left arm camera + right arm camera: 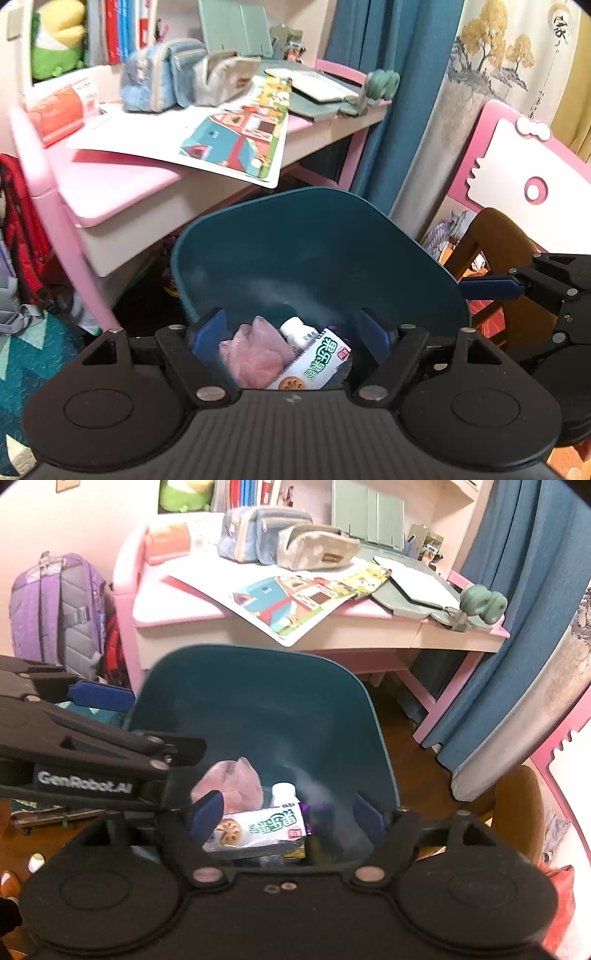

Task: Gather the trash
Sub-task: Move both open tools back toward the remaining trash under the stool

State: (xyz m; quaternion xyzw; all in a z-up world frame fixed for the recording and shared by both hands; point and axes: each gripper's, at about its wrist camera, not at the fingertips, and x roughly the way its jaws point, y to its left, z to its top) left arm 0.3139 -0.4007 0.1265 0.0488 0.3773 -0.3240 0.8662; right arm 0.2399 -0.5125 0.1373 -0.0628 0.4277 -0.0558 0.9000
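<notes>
A dark teal trash bin (314,251) stands on the floor in front of a pink desk; it also shows in the right wrist view (258,709). Inside lie a pink crumpled wad (255,354), a small white bottle (295,330) and a white-and-green snack wrapper (317,363); the right wrist view shows the same wad (229,782), bottle (283,794) and wrapper (258,829). My left gripper (291,334) is open and empty over the bin's mouth. My right gripper (286,818) is open and empty over the bin too, to the right of the left one.
The pink desk (122,184) holds a picture board (236,140), pencil cases (166,74), an orange box (59,110) and a green tablet case (321,92). A purple backpack (55,609) hangs left of the desk. A blue curtain (517,609) and a pink chair (517,166) stand at the right.
</notes>
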